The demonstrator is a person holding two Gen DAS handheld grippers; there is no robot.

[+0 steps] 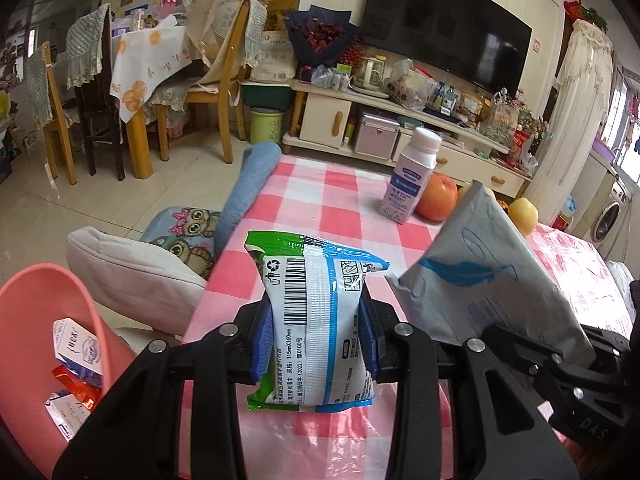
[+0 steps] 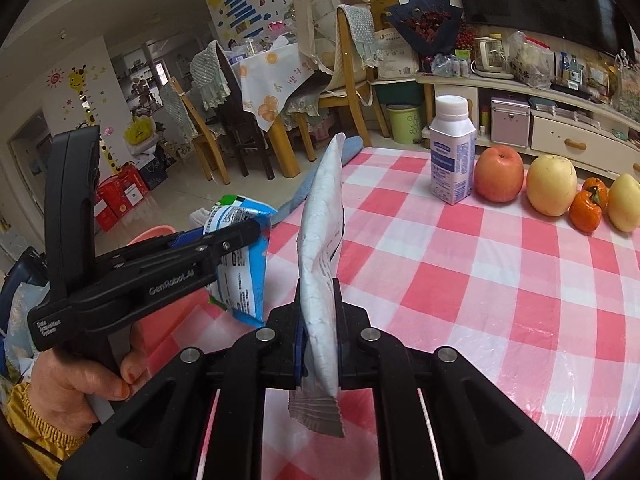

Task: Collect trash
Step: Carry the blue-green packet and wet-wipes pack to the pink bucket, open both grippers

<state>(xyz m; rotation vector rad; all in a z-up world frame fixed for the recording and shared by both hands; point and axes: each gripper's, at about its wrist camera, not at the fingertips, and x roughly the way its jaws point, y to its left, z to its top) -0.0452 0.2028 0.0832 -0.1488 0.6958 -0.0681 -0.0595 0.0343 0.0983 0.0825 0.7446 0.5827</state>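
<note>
1. Looking along the left gripper (image 1: 316, 344), a blue-and-white wrapper (image 1: 316, 320) is seen clamped upright between the blue pads, above the checked tablecloth (image 1: 344, 200). A pink bin (image 1: 44, 296) holding earlier litter sits low at the left, beside the table.
2. In the right wrist view, the right gripper (image 2: 319, 340) is shut on a flat grey packet (image 2: 322, 240), held edge-on; a bottle (image 2: 452, 152) and fruit stand well behind.
3. The carrying step is judged to be in hand. Next, both pieces would need swinging over the bin before release.
</note>
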